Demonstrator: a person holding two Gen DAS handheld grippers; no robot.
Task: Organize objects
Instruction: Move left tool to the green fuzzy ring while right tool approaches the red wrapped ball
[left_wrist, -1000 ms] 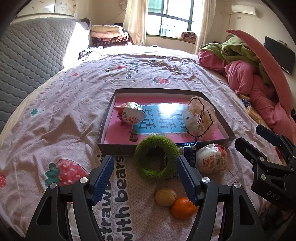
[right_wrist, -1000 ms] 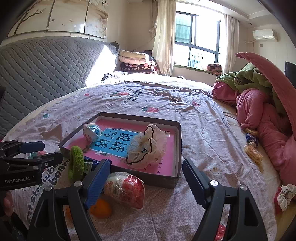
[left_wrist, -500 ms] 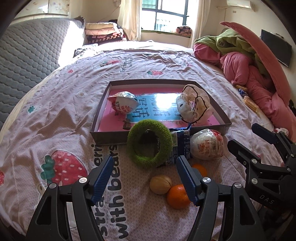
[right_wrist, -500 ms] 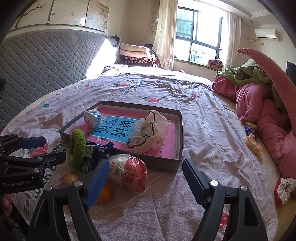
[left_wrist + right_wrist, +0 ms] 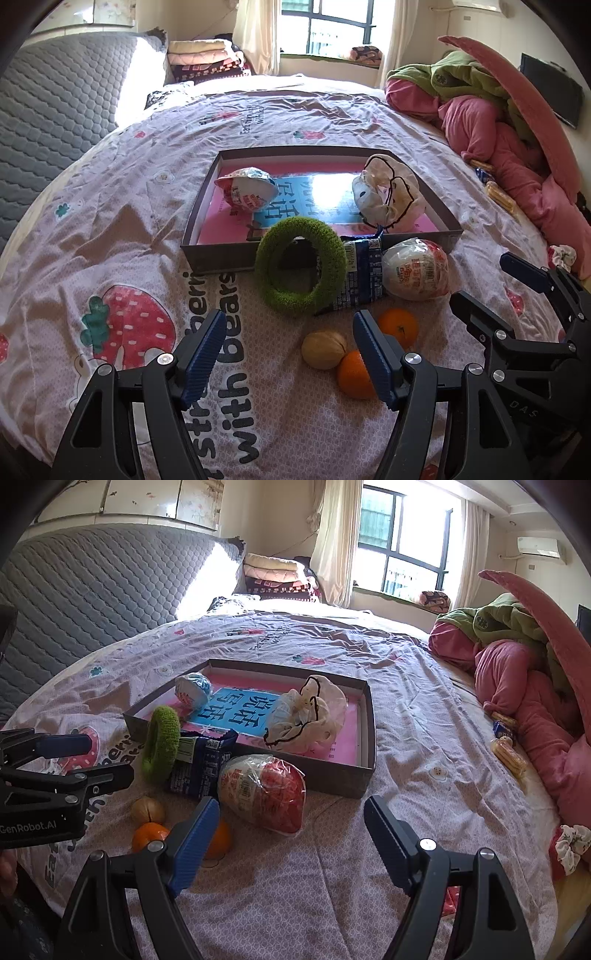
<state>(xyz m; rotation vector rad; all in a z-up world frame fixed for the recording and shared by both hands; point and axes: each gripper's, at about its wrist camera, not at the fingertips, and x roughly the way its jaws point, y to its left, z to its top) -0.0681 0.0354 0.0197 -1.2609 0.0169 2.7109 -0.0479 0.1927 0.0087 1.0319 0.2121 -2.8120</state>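
A shallow grey box [image 5: 221, 258] [image 5: 332, 771] with a pink floor lies on the bed, holding a wrapped egg [image 5: 245, 194] and a white bag [image 5: 388, 197]. In front of it lean a green fuzzy ring [image 5: 299, 269] [image 5: 160, 740], a blue packet [image 5: 360, 273] [image 5: 203, 764] and a red-and-white wrapped egg [image 5: 415, 273] [image 5: 264, 792]. A walnut [image 5: 323, 349] [image 5: 147, 810] and two oranges [image 5: 354, 374] [image 5: 147, 836] lie nearer. My left gripper [image 5: 290, 358] is open and empty, short of the ring. My right gripper [image 5: 291, 840] is open and empty, near the red egg.
The bed's strawberry-print sheet [image 5: 129, 321] spreads all around. A pile of pink and green bedding [image 5: 524, 686] lies at the right. A grey quilted headboard [image 5: 92, 590] stands at the left. Small snack packets [image 5: 508, 749] lie by the pink pile.
Both grippers have drawn back from the box, so the ring, packet, egg, walnut and oranges show farther ahead. A second orange has come into view. Both stay open.
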